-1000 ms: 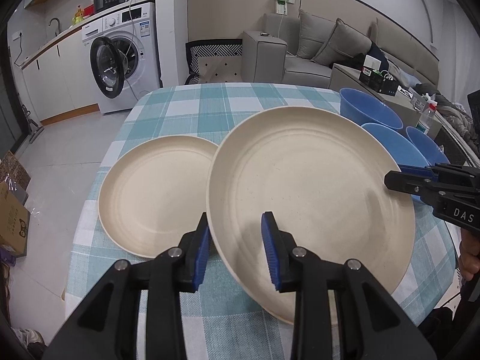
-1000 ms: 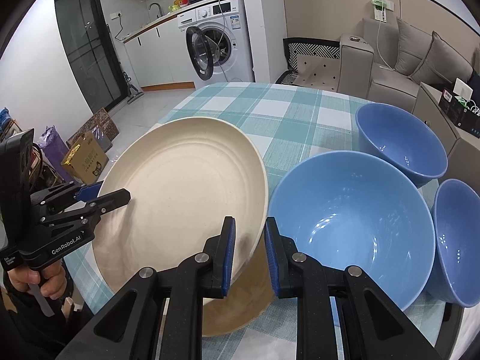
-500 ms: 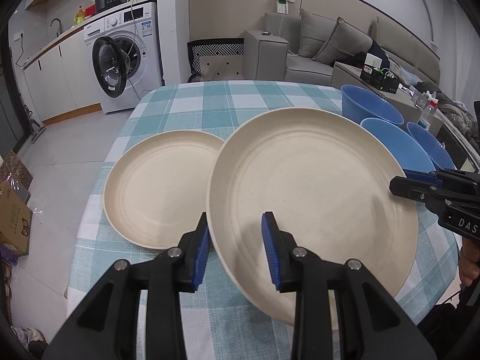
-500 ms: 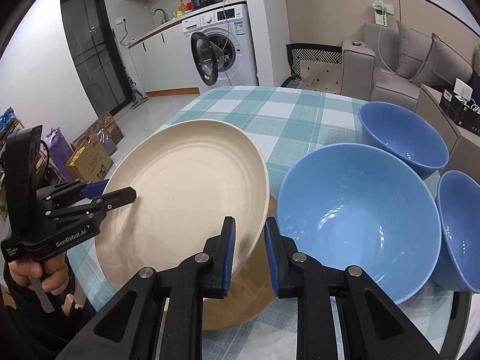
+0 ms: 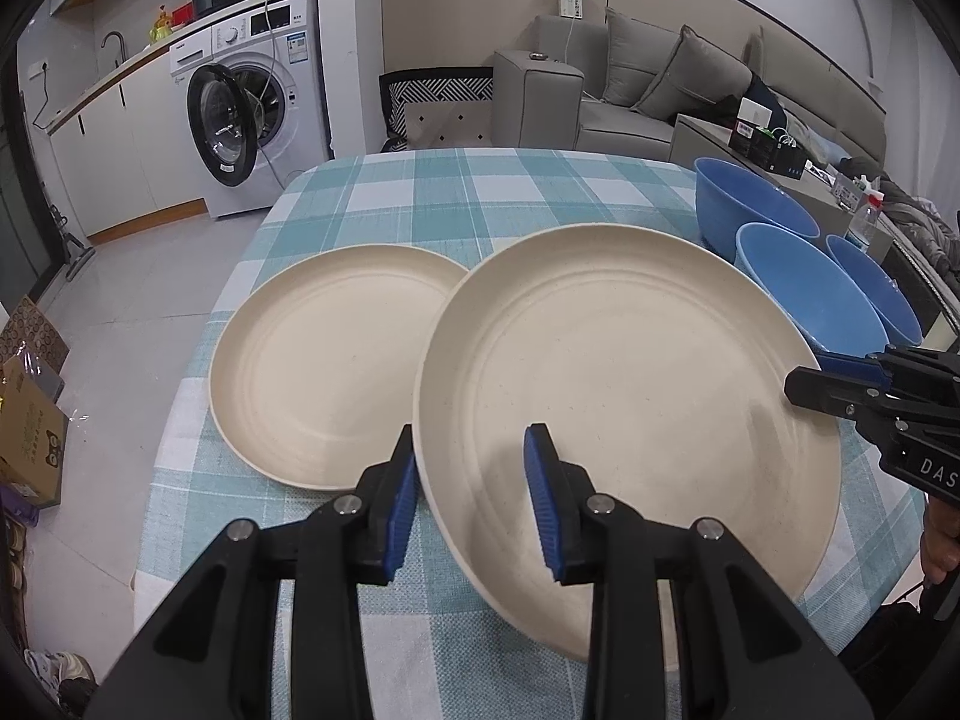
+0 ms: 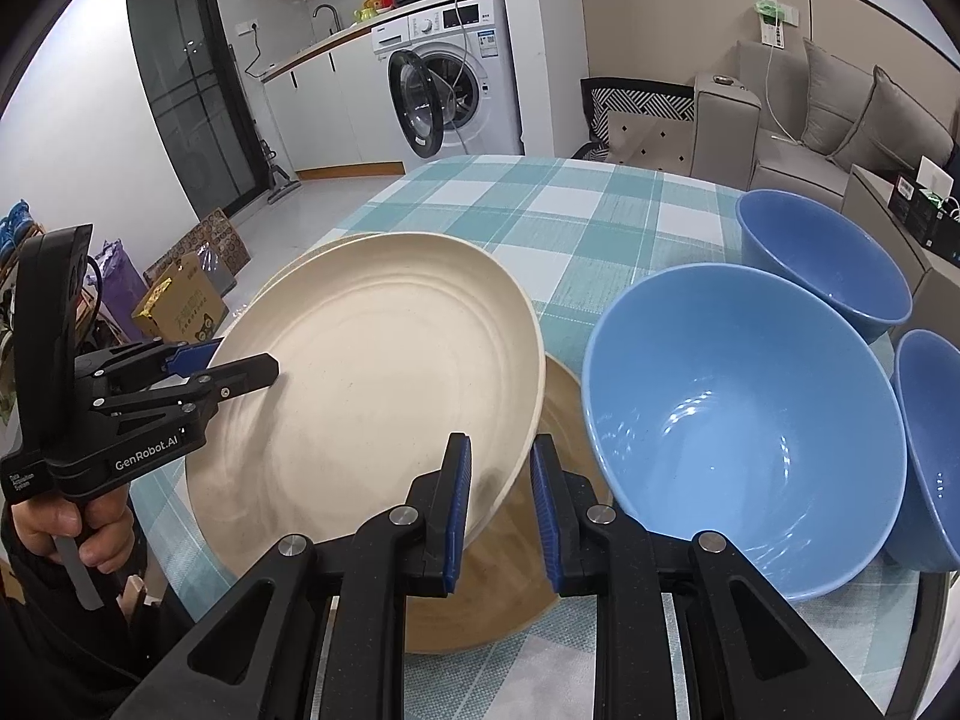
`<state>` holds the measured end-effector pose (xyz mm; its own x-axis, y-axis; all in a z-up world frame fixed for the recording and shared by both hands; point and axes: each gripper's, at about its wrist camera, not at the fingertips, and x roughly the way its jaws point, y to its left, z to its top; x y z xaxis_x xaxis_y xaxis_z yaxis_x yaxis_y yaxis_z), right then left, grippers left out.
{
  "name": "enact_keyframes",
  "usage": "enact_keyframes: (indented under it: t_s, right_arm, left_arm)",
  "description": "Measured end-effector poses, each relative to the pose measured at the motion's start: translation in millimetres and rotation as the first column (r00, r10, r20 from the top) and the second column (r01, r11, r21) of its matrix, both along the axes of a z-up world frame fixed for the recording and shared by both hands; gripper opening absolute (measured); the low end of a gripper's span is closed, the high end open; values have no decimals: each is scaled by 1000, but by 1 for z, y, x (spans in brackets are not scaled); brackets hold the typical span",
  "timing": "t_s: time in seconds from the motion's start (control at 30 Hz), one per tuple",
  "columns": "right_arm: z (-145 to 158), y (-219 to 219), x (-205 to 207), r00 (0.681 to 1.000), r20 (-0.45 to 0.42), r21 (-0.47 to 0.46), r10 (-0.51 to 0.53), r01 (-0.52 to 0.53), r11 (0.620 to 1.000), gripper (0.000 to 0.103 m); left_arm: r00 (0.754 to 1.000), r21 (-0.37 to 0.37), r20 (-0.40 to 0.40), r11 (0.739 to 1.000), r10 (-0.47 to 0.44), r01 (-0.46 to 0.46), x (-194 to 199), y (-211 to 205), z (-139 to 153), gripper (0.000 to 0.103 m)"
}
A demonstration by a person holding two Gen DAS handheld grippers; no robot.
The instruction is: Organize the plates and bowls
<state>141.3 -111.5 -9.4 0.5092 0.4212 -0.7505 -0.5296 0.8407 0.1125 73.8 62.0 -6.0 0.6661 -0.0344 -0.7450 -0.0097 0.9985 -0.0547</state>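
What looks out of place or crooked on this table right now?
The big cream plate sits tilted, not flat: both grippers pinch its rim and hold it above another plate. The three blue bowls stand loose, unstacked. Nothing is spilled or broken.

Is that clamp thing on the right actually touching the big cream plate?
Touching. In the right wrist view the right gripper has its blue pads closed on the lifted plate's rim.
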Motion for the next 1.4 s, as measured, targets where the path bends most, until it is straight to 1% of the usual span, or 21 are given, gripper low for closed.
enact_keyframes:
  t_s: [0.27, 0.63, 0.8, 1.1, 1.4]
  right_arm:
    - [-6, 4, 2, 1000, 3, -42, -14, 14, 999, 21]
    - [-18, 8, 2, 1000, 9, -122, -22, 23, 992, 21]
    - [-22, 10, 0, 1000, 19, -179, -22, 25, 984, 21]
    - [-28, 12, -5, 998, 49, -266, -28, 40, 963, 21]
    - [-34, 13, -8, 998, 55, -314, -26, 42, 949, 21]
  left_arm:
    - [1000, -6, -24, 1000, -8, 8, 5, -2, -9, 32]
    - [999, 9, -36, 1000, -16, 16, 10, -8, -18, 32]
    - [999, 28, -43, 999, -22, 23, 11, -14, -22, 32]
    - [998, 28, -53, 999, -43, 44, 13, -20, -28, 32]
    - [997, 48, -64, 998, -47, 50, 14, -26, -32, 32]
